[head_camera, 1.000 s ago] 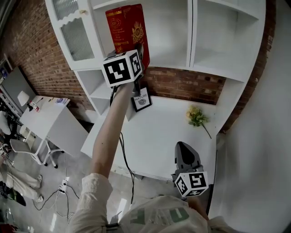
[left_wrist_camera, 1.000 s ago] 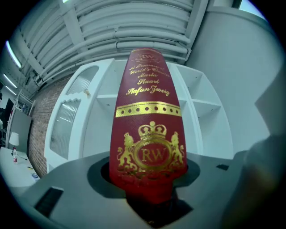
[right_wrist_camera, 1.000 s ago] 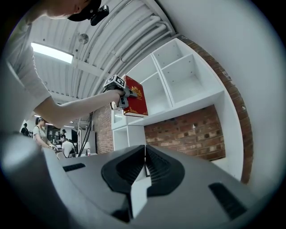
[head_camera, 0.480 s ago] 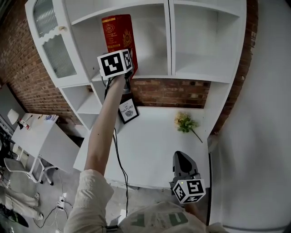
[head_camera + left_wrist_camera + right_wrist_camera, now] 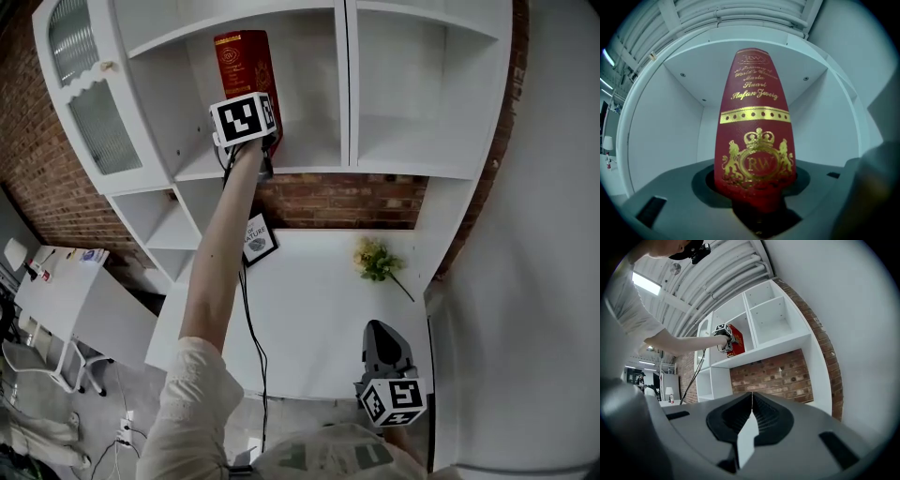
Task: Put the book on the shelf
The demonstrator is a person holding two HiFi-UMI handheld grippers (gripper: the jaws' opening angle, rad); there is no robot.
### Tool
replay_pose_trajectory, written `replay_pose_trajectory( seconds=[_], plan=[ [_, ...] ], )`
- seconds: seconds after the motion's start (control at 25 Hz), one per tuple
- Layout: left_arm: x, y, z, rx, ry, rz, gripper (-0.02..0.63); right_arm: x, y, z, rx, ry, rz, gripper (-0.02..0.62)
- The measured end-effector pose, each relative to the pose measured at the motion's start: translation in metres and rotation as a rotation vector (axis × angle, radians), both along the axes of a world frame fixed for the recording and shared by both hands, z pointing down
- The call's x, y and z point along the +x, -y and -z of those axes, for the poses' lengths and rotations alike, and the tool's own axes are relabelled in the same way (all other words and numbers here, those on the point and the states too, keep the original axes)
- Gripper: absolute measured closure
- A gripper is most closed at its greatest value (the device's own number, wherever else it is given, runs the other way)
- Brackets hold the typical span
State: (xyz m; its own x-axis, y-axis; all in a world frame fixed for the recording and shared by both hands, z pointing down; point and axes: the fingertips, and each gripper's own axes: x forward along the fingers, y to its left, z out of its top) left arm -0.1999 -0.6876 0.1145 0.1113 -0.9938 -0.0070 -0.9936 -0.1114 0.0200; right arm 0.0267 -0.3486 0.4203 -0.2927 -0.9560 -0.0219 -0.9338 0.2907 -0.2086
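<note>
The left gripper [image 5: 266, 142] pinches the lower end of the red book [image 5: 246, 64], its jaws held wide by the cover. The book stands upright inside an open compartment of the white shelf [image 5: 309, 171], near that compartment's left wall, with bare room to its right up to the divider [image 5: 343, 84]. I can't tell whether it rests on the board. The neighbouring compartment [image 5: 422, 84] holds nothing. The right gripper [image 5: 380, 330], jaws pressed together and empty, hangs low over the white table [image 5: 309, 309], well apart from the flowers [image 5: 375, 258] and the framed picture [image 5: 255, 239].

text | book [image 5: 754, 140] | spine, gold script: "Stefan Zweig"; lower down, gold: "RW"; top lines: not legible
</note>
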Motion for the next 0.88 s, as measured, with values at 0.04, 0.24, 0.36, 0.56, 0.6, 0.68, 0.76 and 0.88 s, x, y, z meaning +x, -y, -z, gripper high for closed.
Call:
replay_pose_trajectory(
  seconds=[0.04,0.24,0.36,0.56,0.6,0.68,0.76,0.88],
  plan=[
    [0.001,0.006,0.0,-0.001,-0.003,0.003,0.357,0.002,0.001,-0.001,-0.006,-0.005,-0.004,0.578],
    [0.003,0.03,-0.001,-0.004,0.006,0.016,0.357,0.012,0.008,-0.002,-0.022,0.034,-0.034,0.578],
    [0.006,0.044,-0.003,-0.004,0.017,0.017,0.357,0.018,0.01,0.0,-0.019,0.037,-0.05,0.578],
    [0.006,0.062,-0.004,-0.015,0.02,0.035,0.357,0.024,0.011,-0.001,-0.029,0.047,-0.062,0.578],
    [0.006,0.064,-0.004,-0.017,0.019,0.038,0.357,0.025,0.011,-0.002,-0.029,0.047,-0.064,0.578],
    [0.007,0.068,-0.005,-0.016,0.019,0.045,0.357,0.029,0.011,-0.003,-0.028,0.045,-0.071,0.578],
    [0.008,0.071,-0.005,-0.011,0.022,0.051,0.357,0.032,0.011,-0.004,-0.032,0.047,-0.077,0.578],
    [0.007,0.072,-0.004,-0.006,0.024,0.057,0.357,0.037,0.01,-0.005,-0.036,0.05,-0.088,0.578]
  ],
)
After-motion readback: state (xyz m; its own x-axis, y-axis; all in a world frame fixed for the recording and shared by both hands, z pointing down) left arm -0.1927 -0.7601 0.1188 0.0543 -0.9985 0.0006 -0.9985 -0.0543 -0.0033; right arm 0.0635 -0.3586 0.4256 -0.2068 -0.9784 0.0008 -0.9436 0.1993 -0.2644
